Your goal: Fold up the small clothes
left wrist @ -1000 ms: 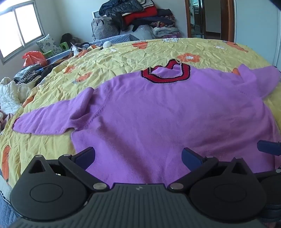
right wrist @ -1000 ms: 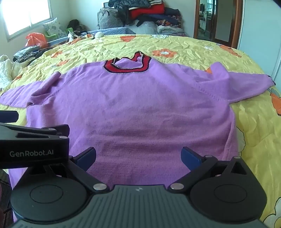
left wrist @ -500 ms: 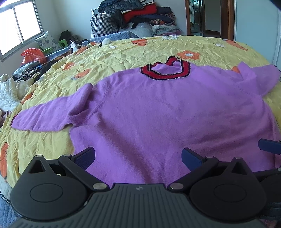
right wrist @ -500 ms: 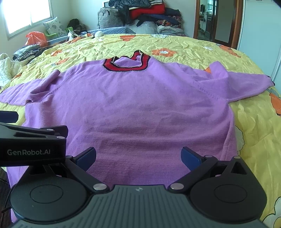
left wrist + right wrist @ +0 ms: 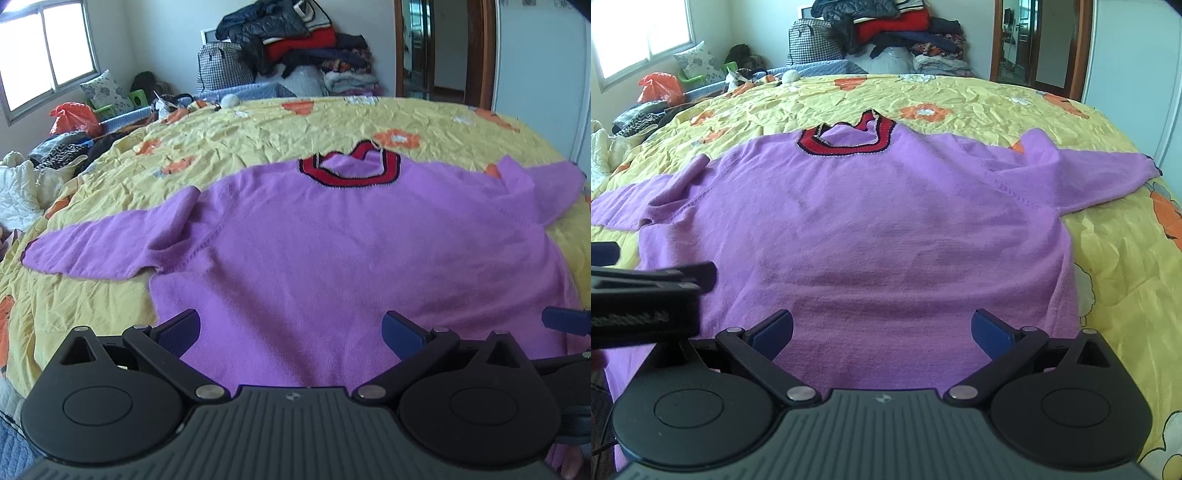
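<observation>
A purple sweater (image 5: pixel 332 243) with a red and black collar (image 5: pixel 349 171) lies flat on a yellow flowered bedspread (image 5: pixel 258 125), both sleeves spread out. My left gripper (image 5: pixel 291 328) hovers open over its lower hem, nothing between the blue pads. In the right wrist view the same sweater (image 5: pixel 871 221) fills the middle, collar (image 5: pixel 846 138) at the far end. My right gripper (image 5: pixel 882 326) is open above the hem too. The left gripper's body (image 5: pixel 646 302) shows at the left edge there, and a blue pad of the right gripper (image 5: pixel 567 320) shows at the left view's right edge.
A heap of clothes (image 5: pixel 295 48) and a checked bag (image 5: pixel 221 68) stand beyond the bed's far end. An orange bag (image 5: pixel 74 118), cushions and more laundry lie left under the window (image 5: pixel 44 62). A doorway (image 5: pixel 1034 44) and white wardrobe (image 5: pixel 543 81) are at right.
Both grippers have pulled back and risen a little, so the sweater and its collar sit lower and farther in each view. The sweater has not moved. Both stay open.
</observation>
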`<state>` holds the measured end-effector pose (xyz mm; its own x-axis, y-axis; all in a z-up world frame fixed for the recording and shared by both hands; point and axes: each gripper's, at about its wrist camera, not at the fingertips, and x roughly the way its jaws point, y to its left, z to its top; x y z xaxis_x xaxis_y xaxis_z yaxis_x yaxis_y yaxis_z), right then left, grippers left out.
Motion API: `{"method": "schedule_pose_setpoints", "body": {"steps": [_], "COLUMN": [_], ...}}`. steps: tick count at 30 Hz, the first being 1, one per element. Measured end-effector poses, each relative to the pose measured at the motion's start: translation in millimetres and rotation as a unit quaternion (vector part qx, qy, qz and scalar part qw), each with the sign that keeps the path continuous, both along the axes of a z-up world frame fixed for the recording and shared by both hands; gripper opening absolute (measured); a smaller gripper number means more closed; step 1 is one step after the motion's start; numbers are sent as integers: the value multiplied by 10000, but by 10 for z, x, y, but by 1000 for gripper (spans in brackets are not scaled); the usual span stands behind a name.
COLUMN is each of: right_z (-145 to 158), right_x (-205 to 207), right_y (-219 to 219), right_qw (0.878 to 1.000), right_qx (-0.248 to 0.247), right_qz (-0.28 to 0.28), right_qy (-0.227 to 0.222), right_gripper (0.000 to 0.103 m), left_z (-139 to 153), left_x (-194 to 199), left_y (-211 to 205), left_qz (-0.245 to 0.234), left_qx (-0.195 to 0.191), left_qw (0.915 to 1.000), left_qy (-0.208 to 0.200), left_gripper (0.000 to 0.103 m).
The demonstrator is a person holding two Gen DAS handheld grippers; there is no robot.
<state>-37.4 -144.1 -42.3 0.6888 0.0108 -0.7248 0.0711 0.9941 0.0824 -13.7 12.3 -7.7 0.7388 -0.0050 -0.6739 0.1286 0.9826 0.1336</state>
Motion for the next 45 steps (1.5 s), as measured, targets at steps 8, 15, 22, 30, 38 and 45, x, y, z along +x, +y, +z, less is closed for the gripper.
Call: {"method": "schedule_pose_setpoints", "body": {"steps": [8, 15, 22, 30, 38, 45], "right_z": [11, -39, -49, -42, -48, 18], "right_x": [0, 121, 98, 79, 85, 132], "right_y": [-36, -67, -62, -25, -24, -57], "right_qw": [9992, 9967, 9977, 9980, 9978, 9975], "right_qx": [-327, -590, -464, -470, -496, -688], "right_qz": [-193, -473, -348, -263, -262, -166], "right_qy": [-88, 280, 339, 343, 361, 76], "right_gripper": [103, 103, 103, 103, 103, 103], "left_z": [-2, 64, 42, -14, -36, -30], "left_x": [-55, -125, -17, 35, 60, 125], "left_y": [27, 16, 121, 199, 147, 146], "left_qz": [-8, 95, -10, 7, -47, -4], "left_qx": [-155, -173, -591, -740, -643, -569], "left_qw": [9993, 9964, 9982, 9972, 9976, 9979], "left_qy": [-333, -829, -127, 133, 266, 298], "left_gripper": [103, 103, 103, 103, 103, 103]}}
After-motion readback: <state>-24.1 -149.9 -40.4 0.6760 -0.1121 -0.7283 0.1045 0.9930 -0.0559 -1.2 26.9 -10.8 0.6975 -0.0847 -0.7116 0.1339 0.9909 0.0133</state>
